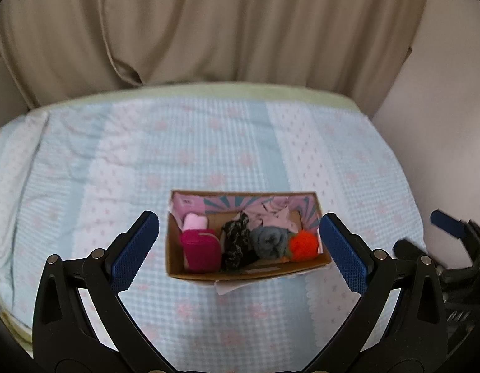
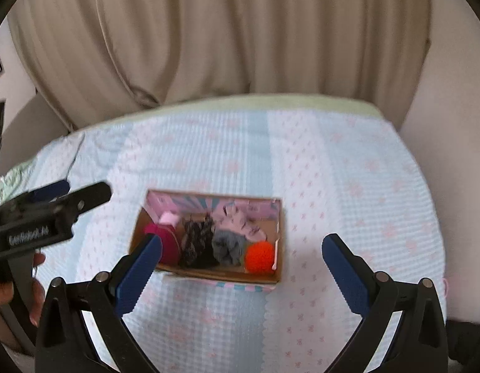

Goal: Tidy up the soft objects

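An open cardboard box (image 1: 246, 275) sits on the bed. Inside lie a magenta soft item (image 1: 201, 250), a light pink piece (image 1: 194, 221), a black patterned cloth (image 1: 236, 242), a grey rolled cloth (image 1: 269, 242), an orange ball (image 1: 303, 245) and a pale pink cloth (image 1: 274, 216). My left gripper (image 1: 240, 242) is open and empty, raised above the box. The box also shows in the right wrist view (image 2: 215, 275), with the orange ball (image 2: 260, 256) and grey cloth (image 2: 229, 245). My right gripper (image 2: 241, 264) is open and empty, above the box's right part.
The bed has a light blue and white quilt with pink flowers (image 1: 208, 143). A beige curtain (image 1: 208, 25) hangs behind it. A wall (image 1: 442, 99) is at the right. The left gripper and a hand (image 2: 47, 217) show at the left of the right wrist view.
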Demonstrator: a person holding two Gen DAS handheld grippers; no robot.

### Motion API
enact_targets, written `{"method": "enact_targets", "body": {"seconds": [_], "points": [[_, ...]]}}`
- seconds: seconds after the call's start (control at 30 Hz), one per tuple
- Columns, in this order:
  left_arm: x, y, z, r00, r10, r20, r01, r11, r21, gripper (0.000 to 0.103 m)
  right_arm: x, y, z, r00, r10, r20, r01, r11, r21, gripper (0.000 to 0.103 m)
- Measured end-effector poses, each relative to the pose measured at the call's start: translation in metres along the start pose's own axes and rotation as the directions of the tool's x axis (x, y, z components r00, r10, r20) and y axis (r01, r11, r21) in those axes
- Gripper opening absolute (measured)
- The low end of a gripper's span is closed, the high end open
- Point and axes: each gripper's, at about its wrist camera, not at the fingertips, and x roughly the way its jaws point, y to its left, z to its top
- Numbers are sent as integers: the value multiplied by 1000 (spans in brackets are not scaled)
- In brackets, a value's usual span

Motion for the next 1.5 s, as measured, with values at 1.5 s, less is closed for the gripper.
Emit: {"method": "enact_targets", "body": {"seconds": [1.5], "points": [[-208, -83, -42, 909, 127, 397, -134, 991, -10, 103, -179, -46, 0, 938, -105, 329, 102, 994, 27, 102]]}}
